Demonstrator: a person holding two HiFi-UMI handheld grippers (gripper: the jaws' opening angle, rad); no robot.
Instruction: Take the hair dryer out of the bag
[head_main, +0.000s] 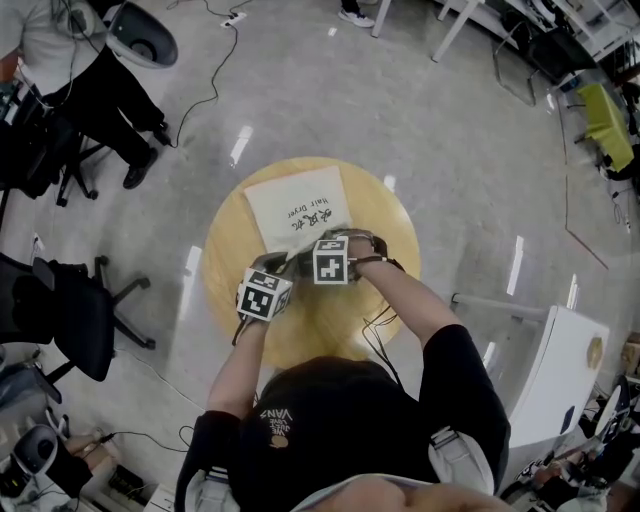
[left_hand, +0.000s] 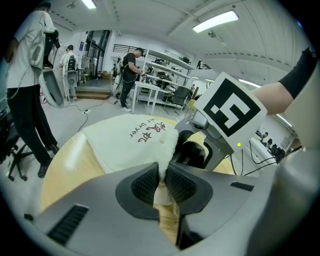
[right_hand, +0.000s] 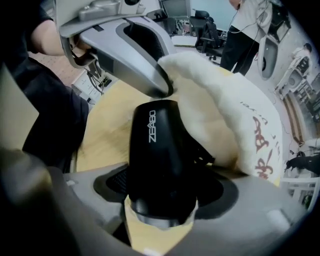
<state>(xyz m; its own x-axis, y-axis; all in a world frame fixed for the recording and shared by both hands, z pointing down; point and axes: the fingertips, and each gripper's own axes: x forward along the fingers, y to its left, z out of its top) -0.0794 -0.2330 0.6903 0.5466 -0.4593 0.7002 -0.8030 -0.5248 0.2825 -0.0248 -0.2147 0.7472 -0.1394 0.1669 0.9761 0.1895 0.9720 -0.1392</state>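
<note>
The right gripper (right_hand: 160, 192) has its jaws wide apart around one hair dryer (right_hand: 157, 145). It is black and smooth with white letters, and half in the bag's mouth. The left gripper (left_hand: 162, 184) pinches the rim of the one white cloth bag (left_hand: 125, 140). The bag lies on one round wooden table (head_main: 225, 260).

Round wooden table (head_main: 222, 262) on grey floor (head_main: 460, 170). Black office chair (head_main: 75, 312) at its left. Cable (head_main: 218, 70) trails across the floor.
</note>
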